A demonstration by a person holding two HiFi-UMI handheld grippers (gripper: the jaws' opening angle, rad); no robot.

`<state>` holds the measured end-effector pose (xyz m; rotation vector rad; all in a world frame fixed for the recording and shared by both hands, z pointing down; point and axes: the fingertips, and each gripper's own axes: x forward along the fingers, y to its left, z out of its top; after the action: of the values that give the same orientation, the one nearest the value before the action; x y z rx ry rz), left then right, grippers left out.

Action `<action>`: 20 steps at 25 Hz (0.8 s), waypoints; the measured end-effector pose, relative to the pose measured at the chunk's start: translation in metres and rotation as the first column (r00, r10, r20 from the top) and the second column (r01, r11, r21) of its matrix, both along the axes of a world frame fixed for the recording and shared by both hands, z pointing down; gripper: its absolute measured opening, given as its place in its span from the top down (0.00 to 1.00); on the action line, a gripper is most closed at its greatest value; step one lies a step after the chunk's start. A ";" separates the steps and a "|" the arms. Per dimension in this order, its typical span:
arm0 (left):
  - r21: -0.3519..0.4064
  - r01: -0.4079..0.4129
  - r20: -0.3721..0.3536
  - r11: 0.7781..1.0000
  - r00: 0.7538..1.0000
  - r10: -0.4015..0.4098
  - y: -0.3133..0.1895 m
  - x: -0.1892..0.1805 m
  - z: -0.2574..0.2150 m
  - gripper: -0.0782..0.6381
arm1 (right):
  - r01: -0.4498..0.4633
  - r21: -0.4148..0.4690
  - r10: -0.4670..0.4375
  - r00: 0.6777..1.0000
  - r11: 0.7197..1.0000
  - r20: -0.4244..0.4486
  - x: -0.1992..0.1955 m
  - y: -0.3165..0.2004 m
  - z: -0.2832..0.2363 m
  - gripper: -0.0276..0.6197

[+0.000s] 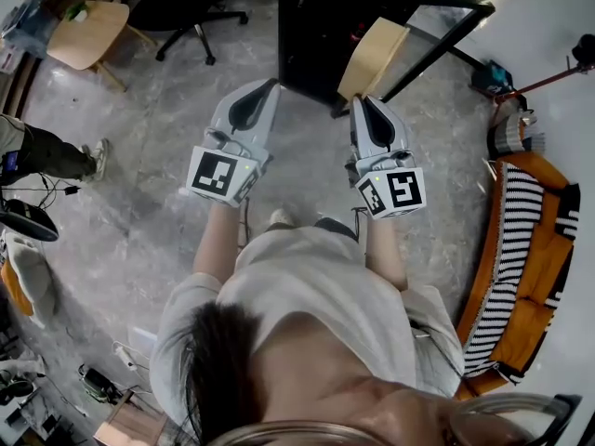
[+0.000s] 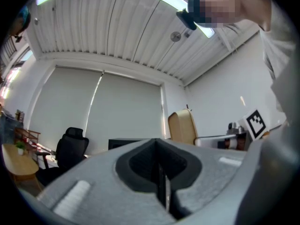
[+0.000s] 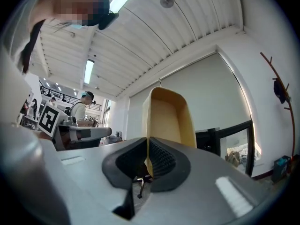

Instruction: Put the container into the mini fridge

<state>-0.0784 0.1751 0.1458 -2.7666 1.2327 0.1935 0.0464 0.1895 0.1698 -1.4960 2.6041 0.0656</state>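
Holding the left gripper (image 1: 264,91) and right gripper (image 1: 361,106) closed and empty, the person likely needed to find the unseen container first, then part the jaws.

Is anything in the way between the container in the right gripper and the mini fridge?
Nothing visible. The right gripper is shut on the tan container at its edge. The black mini fridge stands just ahead, its door apparently swung open to the right. Only bare floor shows between them.
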 end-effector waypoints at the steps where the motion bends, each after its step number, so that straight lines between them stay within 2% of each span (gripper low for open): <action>1: 0.001 -0.005 0.001 1.000 1.000 0.005 -0.003 -0.004 0.000 0.89 | -0.002 -0.001 0.002 1.000 1.000 0.008 -0.004 -0.002 0.000 0.94; 11: -0.001 -0.026 -0.029 1.000 0.999 0.026 -0.039 -0.026 -0.002 0.89 | -0.021 -0.027 0.020 1.000 0.999 -0.021 -0.024 -0.030 0.003 0.94; 20: -0.006 -0.026 -0.024 1.000 0.999 0.025 -0.082 -0.015 0.001 0.89 | -0.006 -0.031 0.005 1.000 1.000 -0.019 -0.015 -0.075 0.008 0.94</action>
<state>-0.0939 0.0935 0.1471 -2.7942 1.2057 0.2260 0.0311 0.1140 0.1778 -1.5199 2.6278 0.0402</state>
